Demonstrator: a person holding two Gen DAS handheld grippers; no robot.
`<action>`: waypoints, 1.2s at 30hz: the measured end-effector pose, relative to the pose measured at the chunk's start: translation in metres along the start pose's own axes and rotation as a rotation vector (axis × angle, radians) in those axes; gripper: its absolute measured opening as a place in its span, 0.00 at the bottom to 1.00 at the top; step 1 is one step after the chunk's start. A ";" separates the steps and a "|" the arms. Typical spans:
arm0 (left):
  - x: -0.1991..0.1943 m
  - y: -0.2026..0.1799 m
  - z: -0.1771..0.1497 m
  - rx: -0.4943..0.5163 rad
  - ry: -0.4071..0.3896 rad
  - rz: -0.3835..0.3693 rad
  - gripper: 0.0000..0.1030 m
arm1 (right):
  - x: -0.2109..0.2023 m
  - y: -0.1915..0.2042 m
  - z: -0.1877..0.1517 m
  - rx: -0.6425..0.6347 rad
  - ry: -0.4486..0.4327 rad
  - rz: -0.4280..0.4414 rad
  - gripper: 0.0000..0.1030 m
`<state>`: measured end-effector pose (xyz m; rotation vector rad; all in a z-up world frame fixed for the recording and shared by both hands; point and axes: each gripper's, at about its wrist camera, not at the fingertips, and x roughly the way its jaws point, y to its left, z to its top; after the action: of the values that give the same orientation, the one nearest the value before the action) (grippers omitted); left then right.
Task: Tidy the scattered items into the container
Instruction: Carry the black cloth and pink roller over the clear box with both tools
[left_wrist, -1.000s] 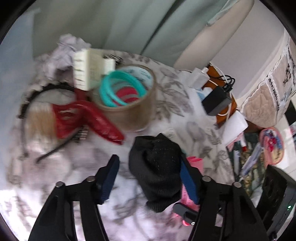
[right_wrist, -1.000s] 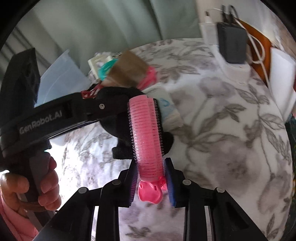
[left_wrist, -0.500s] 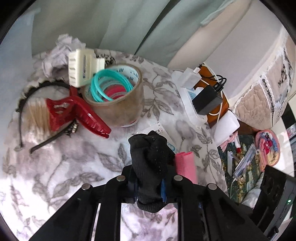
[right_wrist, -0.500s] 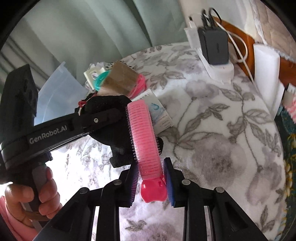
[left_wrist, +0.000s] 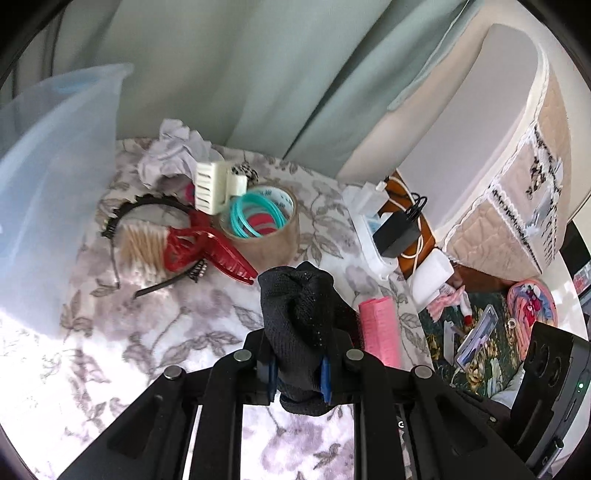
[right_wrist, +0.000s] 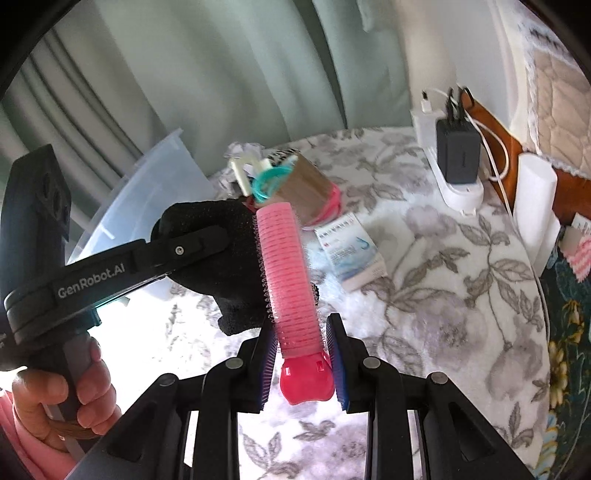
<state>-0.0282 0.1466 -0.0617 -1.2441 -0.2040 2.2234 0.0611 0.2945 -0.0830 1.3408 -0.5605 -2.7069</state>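
My left gripper (left_wrist: 298, 369) has its fingers pressed narrow on a black knit cloth (left_wrist: 299, 317), which bulges up above the blue pads. My right gripper (right_wrist: 301, 365) pinches a pink hair roller (right_wrist: 288, 280) at its clip end, and the roller stands up beyond the fingers, touching the black cloth at its left. Both loads hang above the floral bench (left_wrist: 147, 314). Ahead of my left fingers lie a red hair claw (left_wrist: 207, 251), a tape roll (left_wrist: 258, 229) ringed with teal bangles (left_wrist: 255, 218), a cream clip (left_wrist: 212, 188) and a black headband (left_wrist: 147, 206). The translucent blue container (left_wrist: 48, 184) sits far left of them. Ahead and right of my right fingers, a small box (right_wrist: 351, 251) lies flat.
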 end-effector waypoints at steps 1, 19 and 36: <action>-0.005 0.002 0.000 -0.003 -0.009 0.005 0.18 | 0.000 0.003 0.001 -0.008 -0.003 0.002 0.28; -0.047 0.025 -0.002 -0.048 -0.088 0.045 0.17 | -0.013 0.009 0.004 -0.010 -0.024 -0.092 0.27; -0.082 0.046 0.009 -0.045 -0.184 0.126 0.16 | -0.038 -0.015 0.016 0.085 -0.085 -0.184 0.25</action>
<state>-0.0221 0.0645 -0.0150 -1.1015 -0.2537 2.4569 0.0735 0.3218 -0.0502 1.3652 -0.5928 -2.9302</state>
